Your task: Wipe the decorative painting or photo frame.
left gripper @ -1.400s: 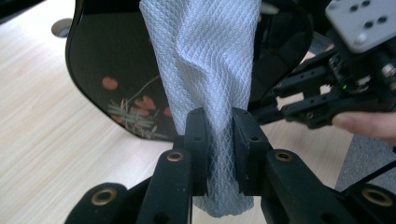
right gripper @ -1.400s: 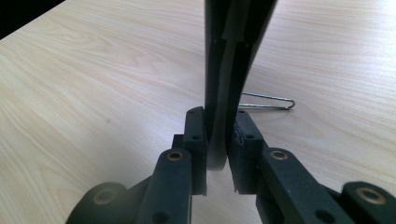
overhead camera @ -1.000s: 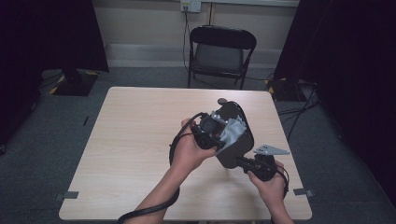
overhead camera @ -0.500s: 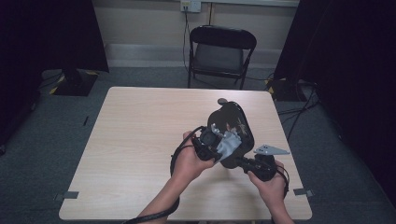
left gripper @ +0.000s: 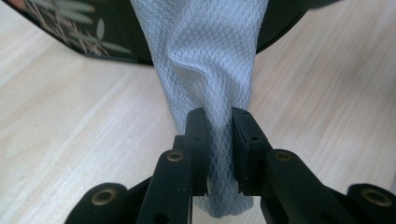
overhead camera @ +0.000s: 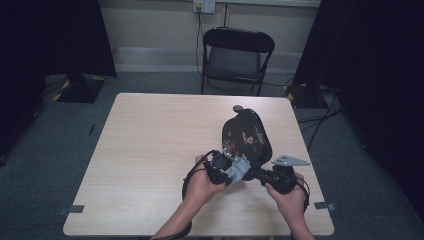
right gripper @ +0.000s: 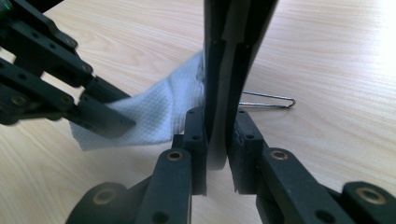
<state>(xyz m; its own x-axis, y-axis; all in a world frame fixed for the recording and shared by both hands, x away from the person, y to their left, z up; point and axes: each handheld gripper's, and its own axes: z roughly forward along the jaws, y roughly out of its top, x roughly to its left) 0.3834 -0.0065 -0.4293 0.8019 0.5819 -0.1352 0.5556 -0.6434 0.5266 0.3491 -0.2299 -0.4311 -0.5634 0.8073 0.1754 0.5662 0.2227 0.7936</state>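
The left hand-held gripper (left gripper: pixel 219 135) is clamped on a pale blue cloth (left gripper: pixel 205 60), which lies against the black tray (overhead camera: pixel 246 137); the right hand-held gripper (right gripper: pixel 217 135) is clamped on the near rim of this tray, holding it tilted above the worktop (overhead camera: pixel 150 145); both stand near the front right corner, not far from the edges, while the left half of the worktop is free. The far end of the cloth is cut off behind the tray; a thin wire clip (right gripper: pixel 268 100) lies beyond it.

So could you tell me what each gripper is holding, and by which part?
Left gripper pinches the white cloth at its bunched end; right gripper clamps the black tray by its rim.
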